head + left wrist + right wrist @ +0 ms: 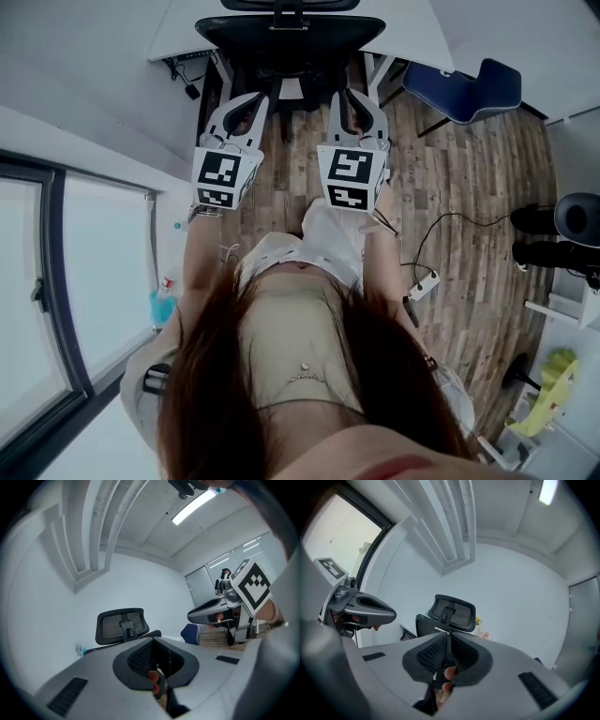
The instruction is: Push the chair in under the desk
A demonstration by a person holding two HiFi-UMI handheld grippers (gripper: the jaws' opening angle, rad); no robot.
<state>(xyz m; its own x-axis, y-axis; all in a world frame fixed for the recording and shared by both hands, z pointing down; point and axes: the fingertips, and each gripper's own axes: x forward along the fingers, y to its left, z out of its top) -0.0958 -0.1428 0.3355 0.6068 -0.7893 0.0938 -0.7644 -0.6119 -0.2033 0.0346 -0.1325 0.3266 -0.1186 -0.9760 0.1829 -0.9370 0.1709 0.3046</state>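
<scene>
With my left claw [240,105] and right claw [357,99] both closed on nothing and equally near, the chair [290,32] stands straight ahead beyond them, backrest facing me, at the counter's [183,36] near edge.

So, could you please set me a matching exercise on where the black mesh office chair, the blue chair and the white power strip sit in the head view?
Things:
1. black mesh office chair
2. blue chair
3. white power strip

Places:
a. on the wooden floor, close by the person's right side
b. at the white desk, straight ahead of the person
c. on the floor to the right of the desk, farther off

Pairs: 1-b; 2-c; 3-a
</scene>
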